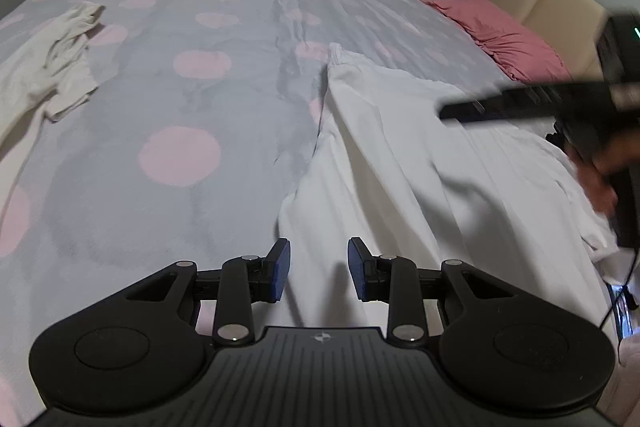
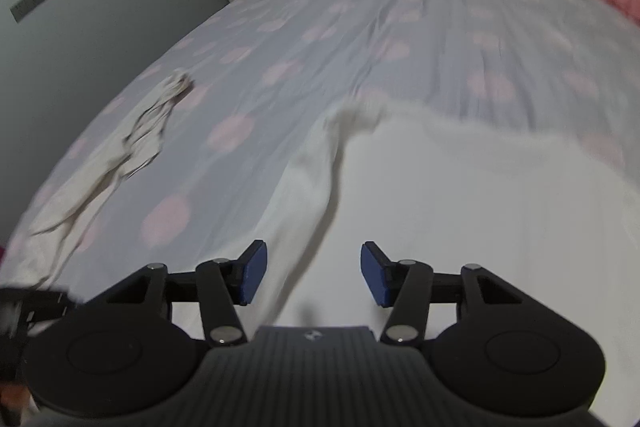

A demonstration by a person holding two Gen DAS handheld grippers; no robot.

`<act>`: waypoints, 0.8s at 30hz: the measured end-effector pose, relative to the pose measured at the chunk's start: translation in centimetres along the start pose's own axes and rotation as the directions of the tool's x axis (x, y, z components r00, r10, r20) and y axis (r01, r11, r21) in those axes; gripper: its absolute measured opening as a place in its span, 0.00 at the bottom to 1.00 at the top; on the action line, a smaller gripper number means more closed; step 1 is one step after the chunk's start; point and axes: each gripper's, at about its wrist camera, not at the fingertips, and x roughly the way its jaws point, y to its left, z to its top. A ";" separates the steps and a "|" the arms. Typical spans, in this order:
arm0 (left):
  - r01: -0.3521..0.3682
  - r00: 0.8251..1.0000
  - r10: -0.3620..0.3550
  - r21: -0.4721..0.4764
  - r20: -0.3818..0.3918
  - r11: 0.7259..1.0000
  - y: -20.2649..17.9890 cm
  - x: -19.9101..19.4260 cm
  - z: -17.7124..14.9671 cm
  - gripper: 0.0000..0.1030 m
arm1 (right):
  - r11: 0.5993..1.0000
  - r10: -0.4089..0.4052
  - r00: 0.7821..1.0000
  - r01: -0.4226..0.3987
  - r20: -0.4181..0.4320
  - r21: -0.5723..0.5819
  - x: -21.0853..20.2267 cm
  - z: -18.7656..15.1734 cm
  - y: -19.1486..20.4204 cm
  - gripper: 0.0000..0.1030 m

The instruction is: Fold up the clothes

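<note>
Your left gripper (image 1: 319, 269) jaws apart and empty above the white garment (image 1: 420, 155), your right gripper (image 2: 310, 273) likewise spread, cream garment (image 1: 48, 67) crumpled well apart on the dotted bedspread (image 1: 180, 75)

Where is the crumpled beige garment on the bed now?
The beige garment lies at the left edge of the bed in both views, apart from the white garment spread under the open grippers.
</note>
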 end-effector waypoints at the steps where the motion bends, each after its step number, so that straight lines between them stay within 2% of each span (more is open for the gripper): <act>1: -0.001 1.000 0.001 0.000 0.000 1.000 0.1 0.3 0.1 0.28 | 1.000 -0.010 1.000 0.010 0.008 -0.024 0.8 1.0 0.5 0.54; 4: -0.002 1.000 0.002 0.000 -0.001 1.000 0.2 1.3 0.5 0.28 | 0.996 -0.018 1.000 0.020 0.023 -0.085 3.1 3.6 2.1 0.52; 7: 0.007 1.000 -0.007 -0.026 -0.001 1.000 0.6 2.0 0.9 0.28 | 0.992 -0.051 0.999 0.050 -0.003 -0.119 6.1 5.2 3.8 0.50; 11: 0.025 1.000 -0.026 -0.054 -0.009 0.998 0.9 2.6 1.3 0.26 | 0.983 -0.135 0.989 0.127 -0.054 -0.131 10.0 5.2 4.1 0.50; 13: 0.028 0.999 -0.029 -0.054 -0.017 0.998 0.9 3.0 1.2 0.26 | 0.977 -0.176 0.983 0.167 -0.059 -0.136 11.2 4.7 3.3 0.47; 14: 0.023 0.999 -0.024 -0.047 -0.023 0.999 0.9 3.2 1.1 0.22 | 0.977 -0.180 0.982 0.171 -0.059 -0.129 11.5 4.6 2.7 0.40; 15: 0.021 0.999 -0.022 -0.045 -0.031 0.999 1.0 3.3 0.9 0.18 | 0.979 -0.179 0.982 0.171 -0.063 -0.115 11.6 4.5 2.0 0.22; 18: 0.041 0.998 -0.045 -0.075 -0.043 0.996 1.6 3.4 0.6 0.08 | 0.992 -0.122 0.991 0.121 -0.061 -0.028 10.8 4.3 -0.4 0.19; 21: 0.055 0.998 -0.059 -0.101 -0.038 0.993 2.1 3.3 0.7 0.02 | 0.995 -0.054 0.997 0.059 -0.051 0.085 9.8 4.4 -2.6 0.19; 24: 0.038 0.998 -0.044 -0.139 -0.041 0.990 2.7 3.0 1.0 0.02 | 0.970 0.056 0.998 -0.063 0.035 0.233 8.9 4.4 -5.3 0.19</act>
